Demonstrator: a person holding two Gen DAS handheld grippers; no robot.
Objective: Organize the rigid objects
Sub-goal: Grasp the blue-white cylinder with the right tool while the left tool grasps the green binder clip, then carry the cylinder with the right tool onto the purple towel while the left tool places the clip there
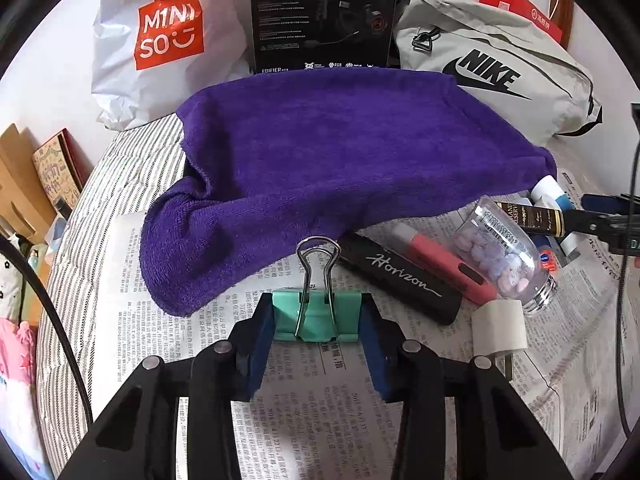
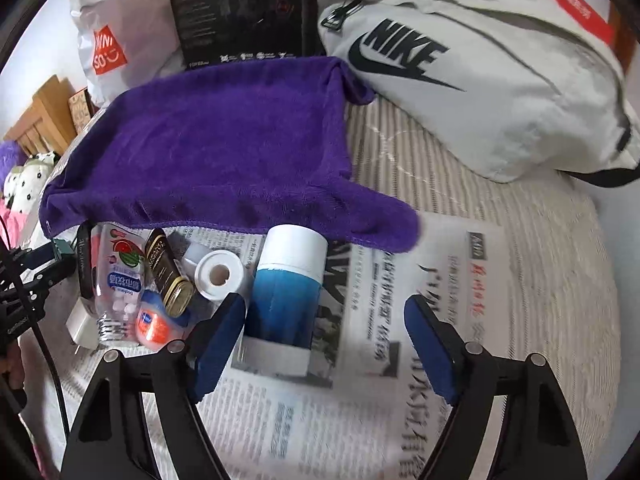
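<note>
Left gripper (image 1: 316,316): clamped on mint-green metal binder clip (image 1: 316,312); light, stiff, held across body.
Right gripper (image 2: 324,336): fingers apart, empty.
Blue-and-white plastic cylinder (image 2: 286,292): smooth, may roll; grip mid-body.

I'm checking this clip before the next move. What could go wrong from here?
The left gripper pinches the binder clip only by its smooth sides, so it may slip or twist out. The items are packed tight: the clear bottle lies on its side and could roll if the clip is set against it. The open right gripper sits close beside the blue tube and could nudge it.
</note>
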